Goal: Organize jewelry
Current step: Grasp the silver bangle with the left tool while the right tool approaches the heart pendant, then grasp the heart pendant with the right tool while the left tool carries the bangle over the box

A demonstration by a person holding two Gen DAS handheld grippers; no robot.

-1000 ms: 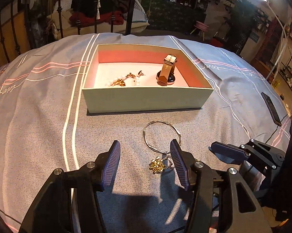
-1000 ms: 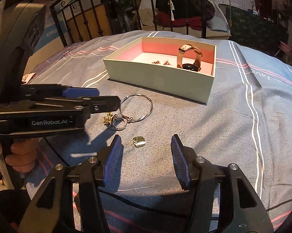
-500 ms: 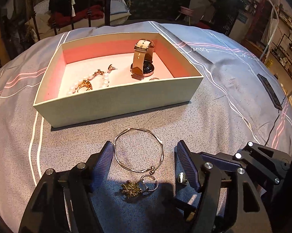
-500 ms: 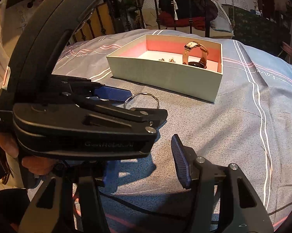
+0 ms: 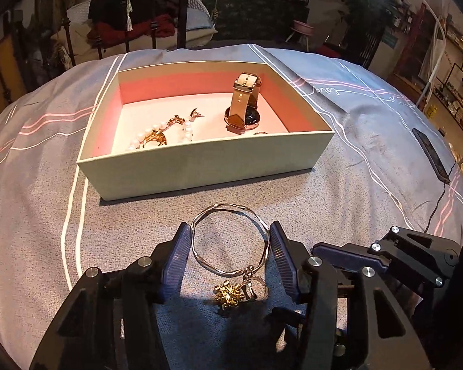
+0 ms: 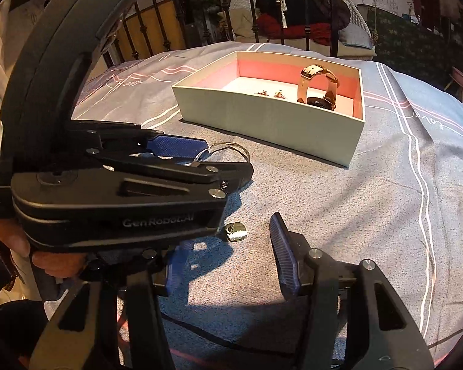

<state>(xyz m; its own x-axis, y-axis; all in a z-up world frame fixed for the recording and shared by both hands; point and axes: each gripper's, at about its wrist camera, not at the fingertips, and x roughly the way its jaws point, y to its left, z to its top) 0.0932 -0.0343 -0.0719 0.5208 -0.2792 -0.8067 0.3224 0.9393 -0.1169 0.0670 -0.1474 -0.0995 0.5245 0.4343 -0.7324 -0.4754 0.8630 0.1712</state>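
A silver bangle (image 5: 229,242) with a gold flower charm (image 5: 228,297) lies on the bedspread, between the fingertips of my left gripper (image 5: 229,256), which is open around it. Part of the bangle (image 6: 231,149) shows in the right wrist view behind the left gripper (image 6: 197,162). Beyond it stands an open pale green box (image 5: 206,163) with a pink inside, holding a watch (image 5: 243,108) and a pearl and gold piece (image 5: 157,135). My right gripper (image 6: 228,265) is open, just behind a small gold pendant (image 6: 236,231).
A dark phone (image 5: 430,154) with a cable lies on the bedspread at the right. A black iron bed rail (image 5: 182,9) rises behind the box (image 6: 271,120). The person's hand (image 6: 37,256) holds the left gripper.
My left gripper has moved forward and lower, so its fingertips now flank the bangle, and the opening has narrowed. It now covers more of the right wrist view. The right gripper has barely moved.
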